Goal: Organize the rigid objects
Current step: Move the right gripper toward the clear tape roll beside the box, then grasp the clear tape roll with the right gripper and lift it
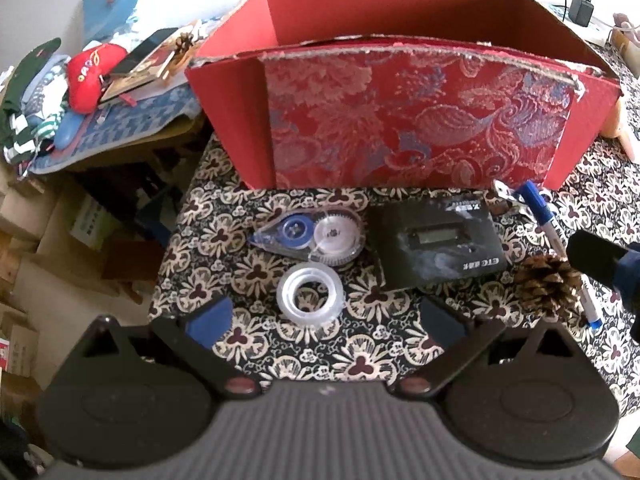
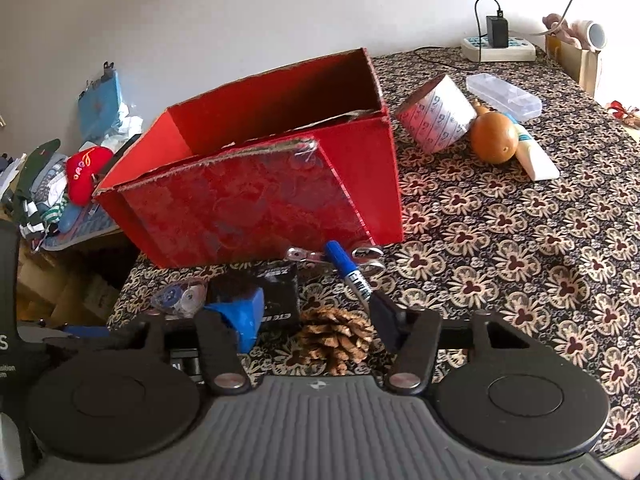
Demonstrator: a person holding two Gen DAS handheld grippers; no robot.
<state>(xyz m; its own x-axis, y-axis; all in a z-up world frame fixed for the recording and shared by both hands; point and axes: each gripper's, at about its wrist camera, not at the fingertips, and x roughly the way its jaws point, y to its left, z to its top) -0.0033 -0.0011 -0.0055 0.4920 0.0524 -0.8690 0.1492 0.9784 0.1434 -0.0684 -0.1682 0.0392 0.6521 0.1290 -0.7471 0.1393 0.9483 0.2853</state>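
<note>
Your right gripper [image 2: 316, 322] has its jaws spread wide and holds nothing; the pine cone [image 2: 334, 338] sits directly between its 2 fingers, so that hand is the nearer 1 for it. The blue marker [image 2: 350, 274] lies just past the right finger, its long axis running away toward the red box [image 2: 256, 196] at a slant.

Your left gripper [image 1: 326, 316] is equally wide apart and empty, with the clear tape ring [image 1: 311, 295] centred just ahead of it, the correction tape [image 1: 310, 236] beyond that, and the black card [image 1: 436, 240] to the right, all near the table's left edge.

The box interior is mostly hidden. A metal item behind the marker is too obscured to identify.
</note>
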